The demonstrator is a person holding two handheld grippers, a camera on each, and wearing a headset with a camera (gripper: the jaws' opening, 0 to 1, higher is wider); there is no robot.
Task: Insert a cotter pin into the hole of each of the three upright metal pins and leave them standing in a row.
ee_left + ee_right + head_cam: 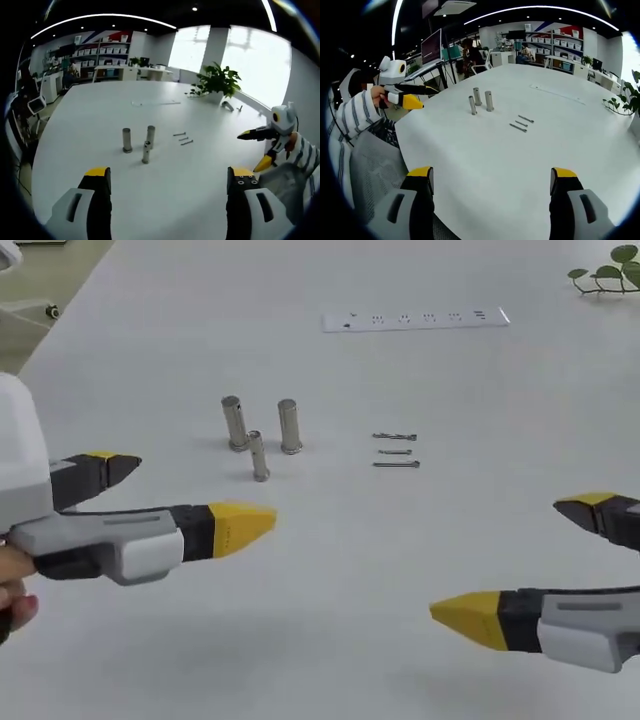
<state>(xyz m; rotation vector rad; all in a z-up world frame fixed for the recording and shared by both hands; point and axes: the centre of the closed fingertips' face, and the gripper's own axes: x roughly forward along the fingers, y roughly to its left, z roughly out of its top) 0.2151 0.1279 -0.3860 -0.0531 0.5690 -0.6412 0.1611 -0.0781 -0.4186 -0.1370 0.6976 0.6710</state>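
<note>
Table point(330, 570) bears metal pins point(260, 436), cotter pins point(396, 450).

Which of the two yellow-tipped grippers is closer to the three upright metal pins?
Left. The left gripper is just in front of the metal pins, to their left; the right gripper is well off to their right.

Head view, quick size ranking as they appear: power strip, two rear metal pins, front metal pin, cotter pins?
1. power strip, clearly largest.
2. left rear metal pin and right rear metal pin: alike, unranked.
3. front metal pin, shorter and slimmer though nearer.
4. cotter pins, thinnest.
</note>
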